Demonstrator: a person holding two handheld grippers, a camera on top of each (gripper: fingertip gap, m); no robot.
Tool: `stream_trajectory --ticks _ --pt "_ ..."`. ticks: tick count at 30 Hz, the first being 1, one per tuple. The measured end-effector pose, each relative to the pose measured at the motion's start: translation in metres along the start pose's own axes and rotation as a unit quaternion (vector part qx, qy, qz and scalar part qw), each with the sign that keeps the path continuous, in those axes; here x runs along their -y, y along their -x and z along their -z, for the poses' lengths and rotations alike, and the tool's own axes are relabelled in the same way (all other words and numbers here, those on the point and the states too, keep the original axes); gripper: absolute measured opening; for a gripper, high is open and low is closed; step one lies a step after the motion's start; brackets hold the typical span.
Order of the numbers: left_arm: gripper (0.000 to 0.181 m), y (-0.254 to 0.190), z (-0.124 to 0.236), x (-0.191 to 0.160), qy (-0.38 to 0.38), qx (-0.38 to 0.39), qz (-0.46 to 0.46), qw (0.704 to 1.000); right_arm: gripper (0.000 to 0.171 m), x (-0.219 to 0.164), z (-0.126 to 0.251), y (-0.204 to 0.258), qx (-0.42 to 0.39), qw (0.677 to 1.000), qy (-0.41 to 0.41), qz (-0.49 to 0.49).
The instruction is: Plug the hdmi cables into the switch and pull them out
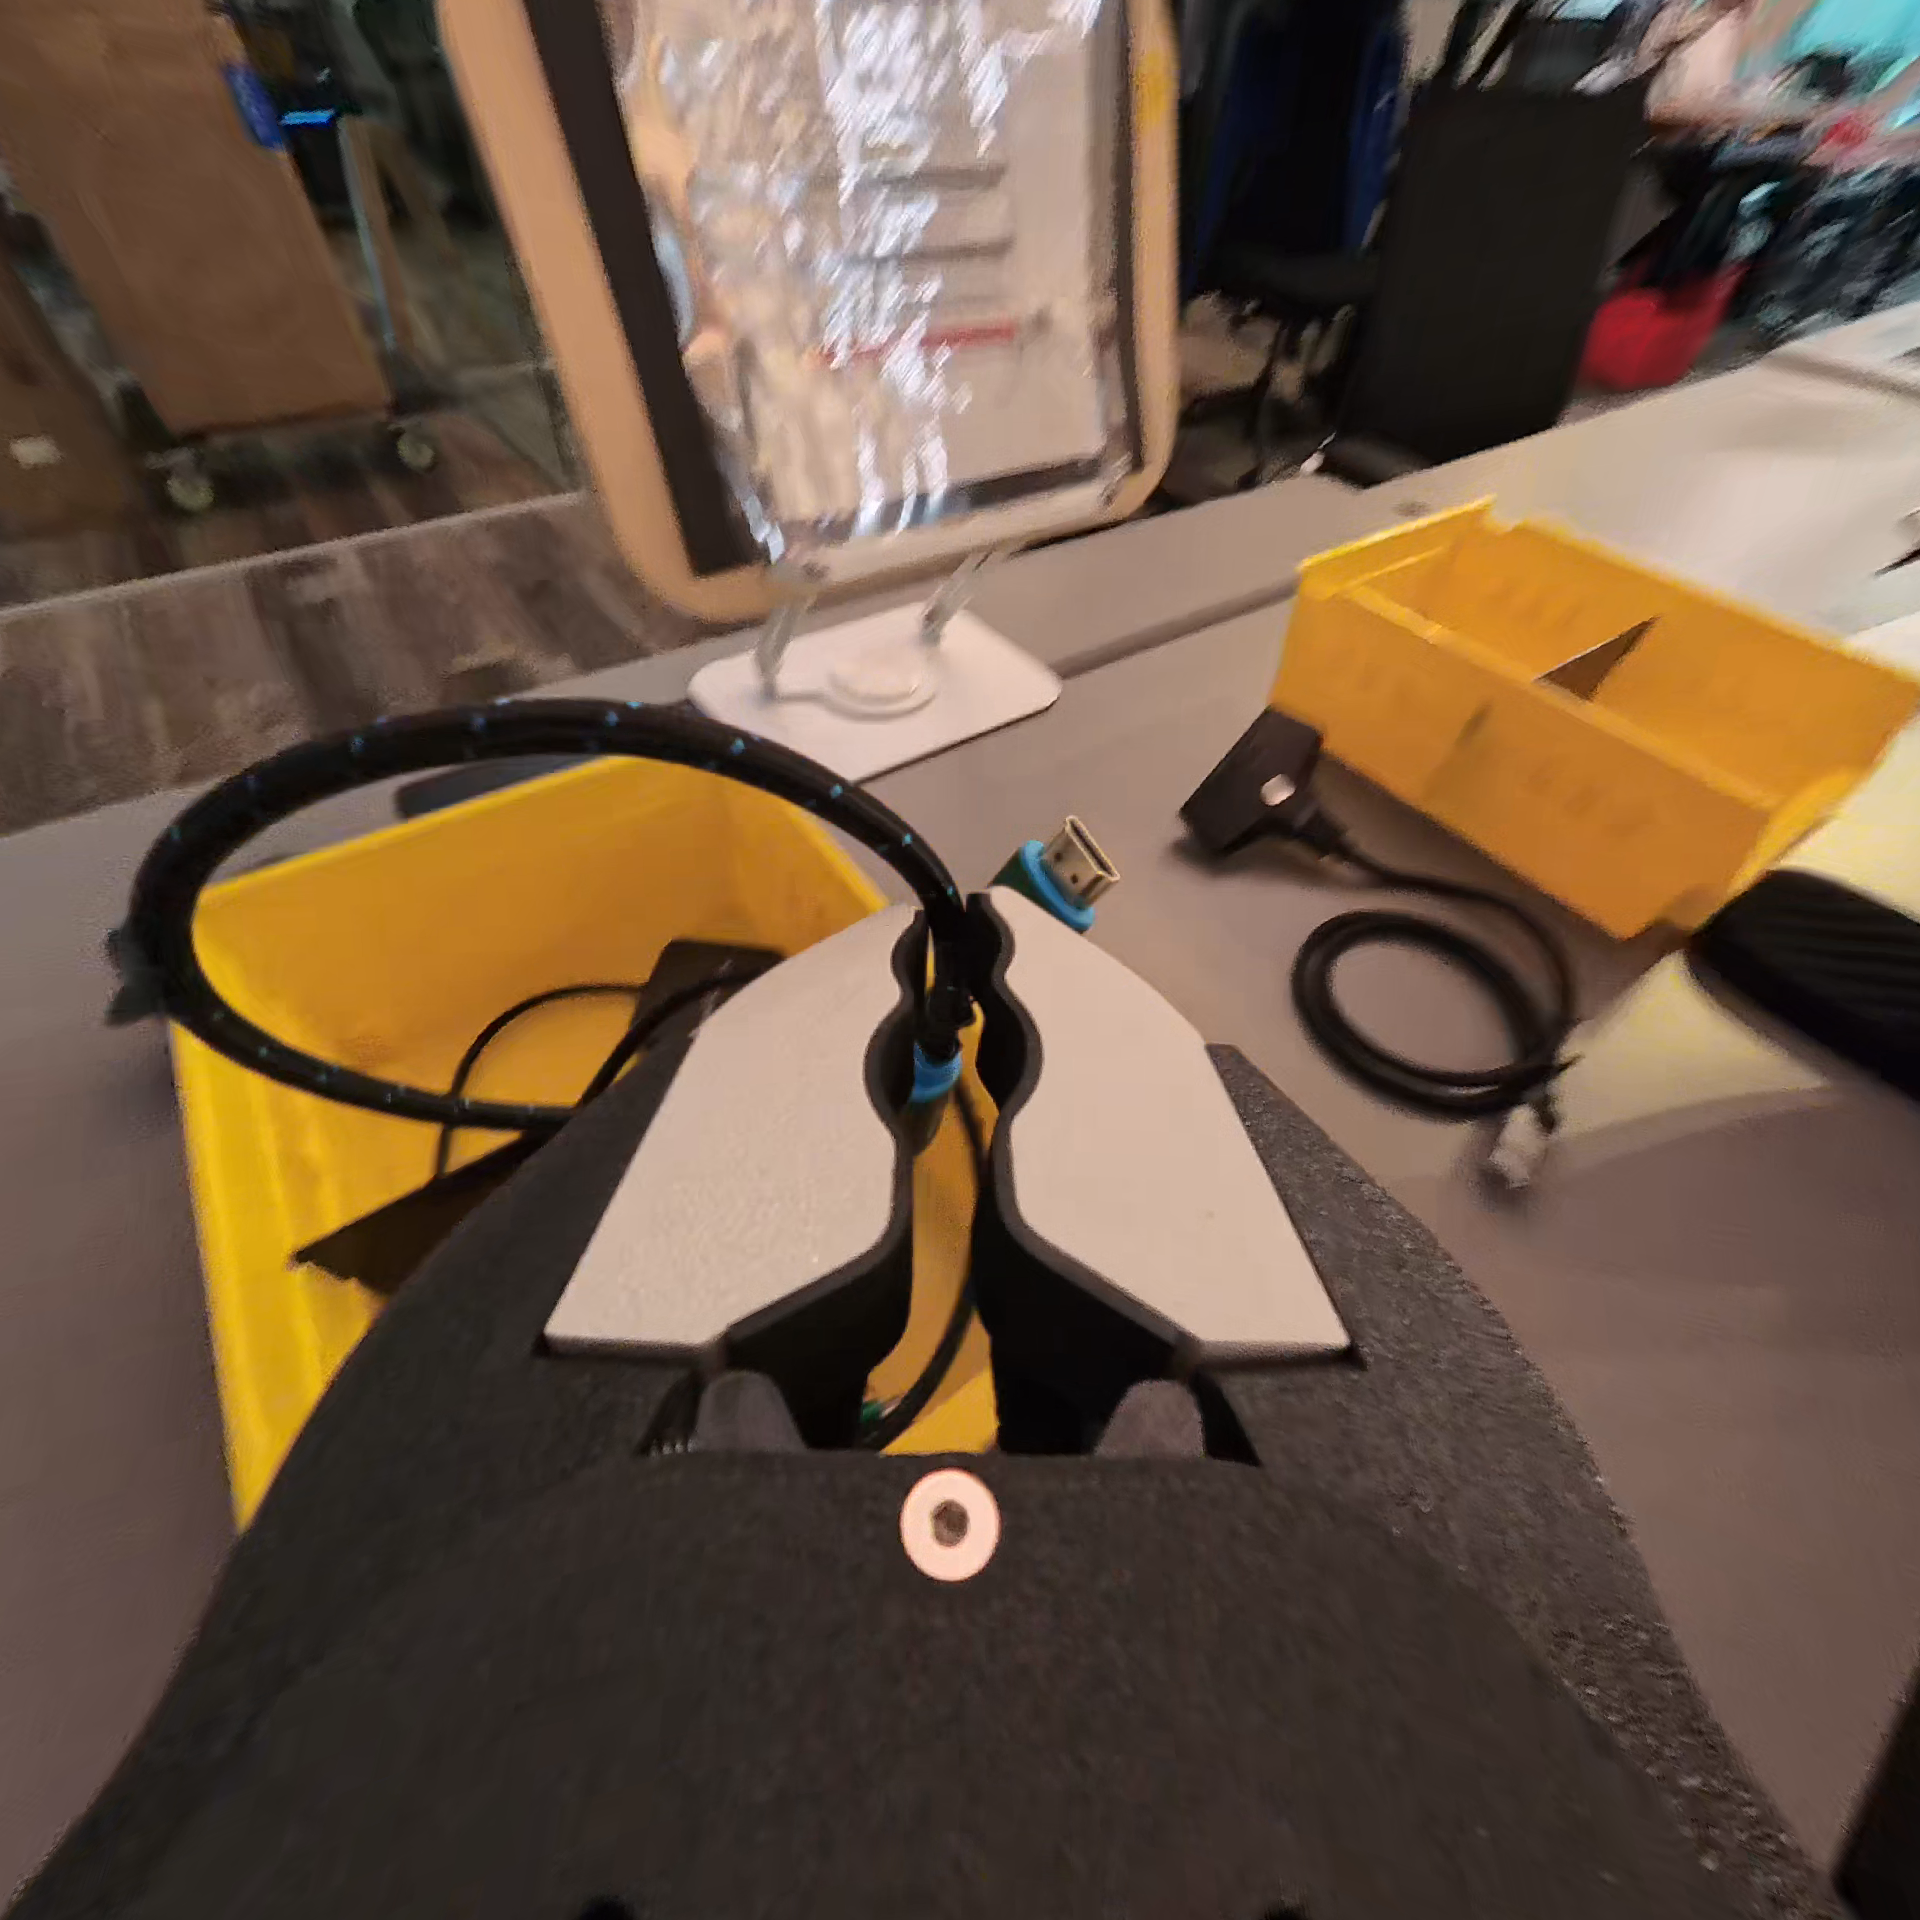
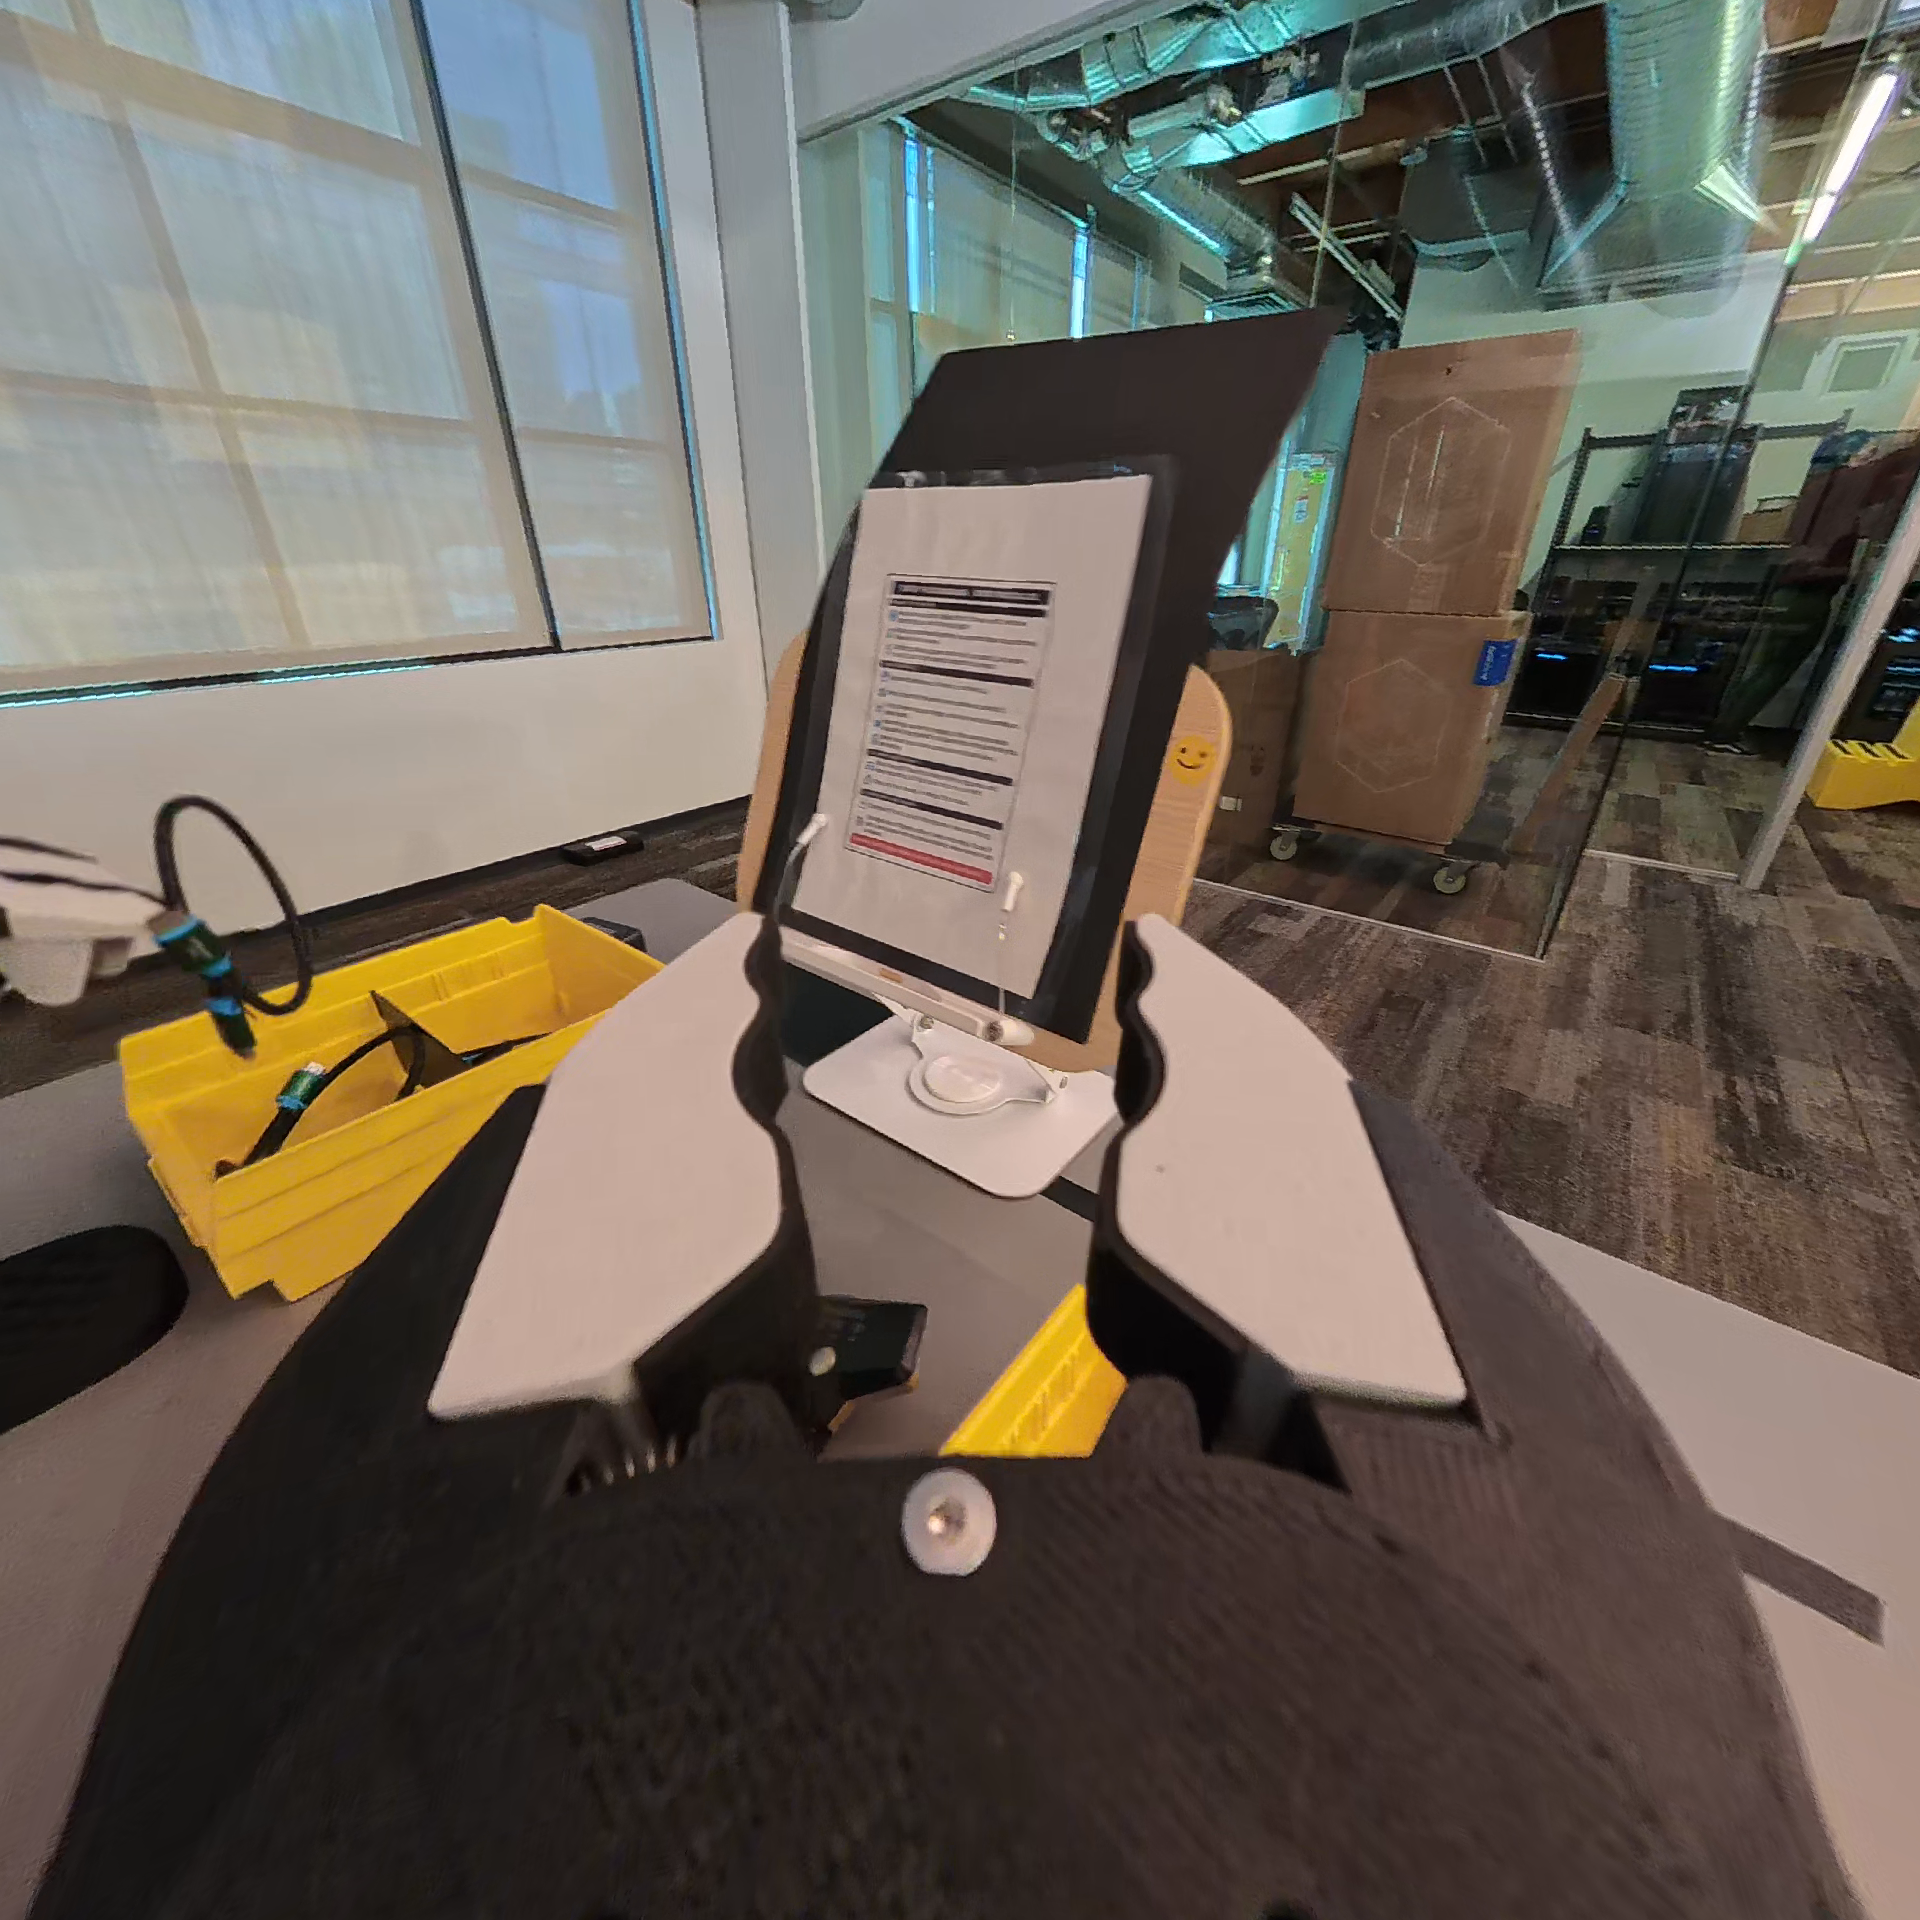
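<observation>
Yellow plastic filled the lower left of the left wrist view, where a yellow bin (image 1: 343,997) sat on the grey bench (image 1: 1195,748). The left gripper (image 1: 951,920) hung above that bin with its fingers (image 1: 748,1122) pinched tight on a braided HDMI cable (image 1: 312,758), just behind a blue-collared plug. The cable arched up and leftward in a wide loop over the bin and dropped back inside it. Another HDMI plug (image 1: 1075,868), gold-tipped with a blue collar, poked out just beyond the fingertips; what it joined to was hidden by the fingers. Farther right on the bench lay the black switch (image 1: 1252,784) with its own thin black lead (image 1: 1423,1008) coiled beside it, touching a second yellow bin (image 1: 1558,727). A framed sheet on a white stand (image 1: 883,686) stood behind.

In the right wrist view, the right gripper (image 2: 940,940) was held with its fingers (image 2: 1247,1174) spread wide apart and nothing between them, pointing at the stand. Between the finger bases, part of the switch and a corner of a yellow bin showed. Off to the left, the left gripper held the looped cable over the first bin, with further plugs lying inside.
</observation>
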State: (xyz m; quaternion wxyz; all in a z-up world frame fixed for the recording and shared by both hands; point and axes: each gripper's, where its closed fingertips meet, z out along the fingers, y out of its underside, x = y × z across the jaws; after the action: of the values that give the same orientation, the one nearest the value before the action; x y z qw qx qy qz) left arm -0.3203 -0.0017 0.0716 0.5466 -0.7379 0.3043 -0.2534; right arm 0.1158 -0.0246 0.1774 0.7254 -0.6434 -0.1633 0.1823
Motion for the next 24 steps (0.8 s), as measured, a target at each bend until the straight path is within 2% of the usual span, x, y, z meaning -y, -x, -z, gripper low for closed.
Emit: stream_trajectory --ticks 5,11,14,19,20,21,23,24 --pt "0.007 -0.062 -0.007 0.046 -0.041 -0.062 -0.026 0.997 0.062 0.004 -0.022 0.072 0.132 0.99 -0.032 0.04" --pt "0.006 -0.124 -0.036 0.077 -0.074 -0.12 -0.024 0.99 0.063 -0.03 -0.05 0.206 0.343 0.939 -0.029 0.028" --pt "0.006 -0.152 -0.05 0.084 -0.082 -0.16 -0.026 0.983 0.065 -0.061 -0.066 0.239 0.351 0.935 0.002 0.057" --pt "0.006 -0.187 -0.071 0.081 -0.069 -0.22 -0.037 0.972 0.065 -0.082 -0.079 0.251 0.343 0.938 0.018 0.053" --pt "0.006 -0.195 -0.074 0.08 -0.065 -0.242 -0.04 0.967 0.056 -0.088 -0.082 0.247 0.338 0.939 0.032 0.047" --pt "0.006 -0.199 -0.078 0.078 -0.059 -0.249 -0.043 0.966 0.019 -0.093 -0.08 0.247 0.357 0.932 0.046 0.047" --pt "0.01 -0.187 -0.088 0.079 -0.06 -0.2 -0.046 0.977 0.016 -0.093 -0.084 0.236 0.355 0.933 0.057 0.003" --pt "0.02 -0.176 -0.09 0.079 -0.063 -0.164 -0.051 0.983 0.015 -0.089 -0.085 0.229 0.354 0.933 0.052 -0.033"
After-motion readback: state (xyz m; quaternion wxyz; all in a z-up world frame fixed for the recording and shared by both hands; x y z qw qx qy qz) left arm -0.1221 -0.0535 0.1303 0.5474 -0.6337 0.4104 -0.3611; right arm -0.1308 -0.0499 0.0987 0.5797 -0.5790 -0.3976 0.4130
